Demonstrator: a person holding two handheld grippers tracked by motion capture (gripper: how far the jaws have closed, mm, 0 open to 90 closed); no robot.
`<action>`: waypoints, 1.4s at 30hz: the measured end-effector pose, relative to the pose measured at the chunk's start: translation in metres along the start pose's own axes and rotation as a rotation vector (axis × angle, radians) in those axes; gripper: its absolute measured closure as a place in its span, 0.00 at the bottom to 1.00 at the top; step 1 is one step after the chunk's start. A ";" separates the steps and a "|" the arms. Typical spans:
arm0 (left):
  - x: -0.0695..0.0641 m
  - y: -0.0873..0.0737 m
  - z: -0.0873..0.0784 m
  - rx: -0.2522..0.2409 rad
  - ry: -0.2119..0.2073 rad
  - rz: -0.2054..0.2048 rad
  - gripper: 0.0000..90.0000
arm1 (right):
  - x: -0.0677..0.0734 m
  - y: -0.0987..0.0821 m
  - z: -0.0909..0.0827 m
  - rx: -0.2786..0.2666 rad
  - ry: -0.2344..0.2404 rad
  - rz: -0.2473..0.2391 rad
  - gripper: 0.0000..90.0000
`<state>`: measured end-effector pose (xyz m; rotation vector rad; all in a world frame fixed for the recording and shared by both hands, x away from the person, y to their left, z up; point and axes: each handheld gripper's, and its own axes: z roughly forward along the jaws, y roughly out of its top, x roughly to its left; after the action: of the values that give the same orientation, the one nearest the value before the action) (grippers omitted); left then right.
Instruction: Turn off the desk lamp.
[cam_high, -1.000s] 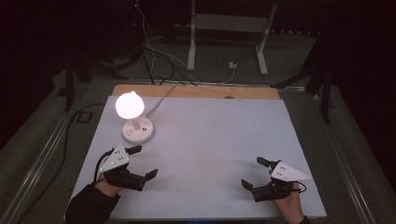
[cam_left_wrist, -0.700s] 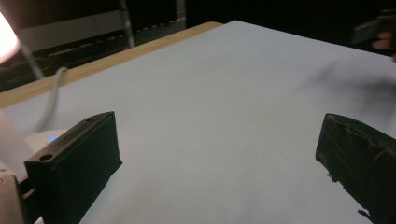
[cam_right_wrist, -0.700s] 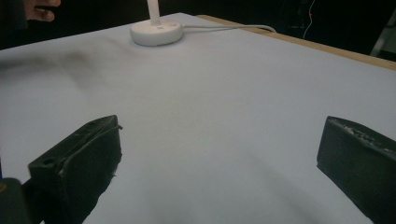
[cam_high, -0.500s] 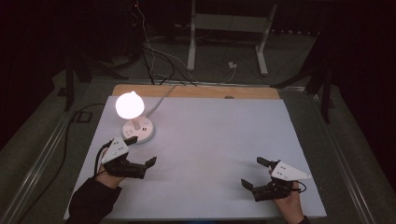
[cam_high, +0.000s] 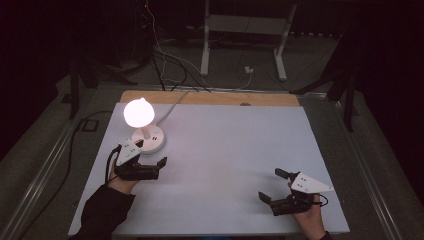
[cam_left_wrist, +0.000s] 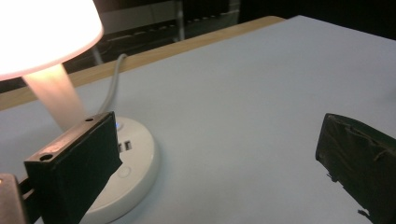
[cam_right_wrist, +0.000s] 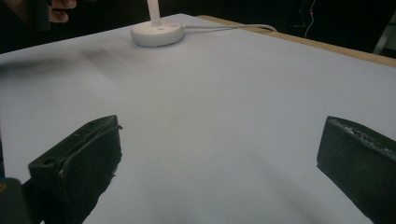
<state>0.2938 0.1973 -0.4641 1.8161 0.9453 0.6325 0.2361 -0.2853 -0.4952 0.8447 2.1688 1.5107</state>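
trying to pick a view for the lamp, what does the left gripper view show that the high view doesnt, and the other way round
Left gripper view alone: the USB ports and round button on the lamp's base, seen close, with one jaw of the open left claw beside that base.

High view alone: both hands, the open right claw, the whole table, the floor cables and a stand behind.

Both: the lit shade, white base and cord.

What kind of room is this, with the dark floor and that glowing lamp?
Probably a lab or recording workspace: a white table holding a lit lamp, loose cables on the floor, and a person holding hand-held grippers.
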 end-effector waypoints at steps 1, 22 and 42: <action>0.000 -0.001 0.004 0.012 0.027 -0.002 0.00 | 0.000 0.000 0.000 0.002 -0.001 -0.003 0.00; 0.006 -0.008 0.041 0.140 0.233 -0.125 0.01 | -0.001 0.000 -0.001 -0.004 0.007 0.003 0.00; 0.016 -0.011 0.053 0.180 0.360 -0.156 0.71 | -0.001 0.000 0.000 0.003 0.012 0.006 0.00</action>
<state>0.3395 0.1859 -0.4951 1.7940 1.4090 0.8139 0.2369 -0.2858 -0.4958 0.8455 2.1795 1.5197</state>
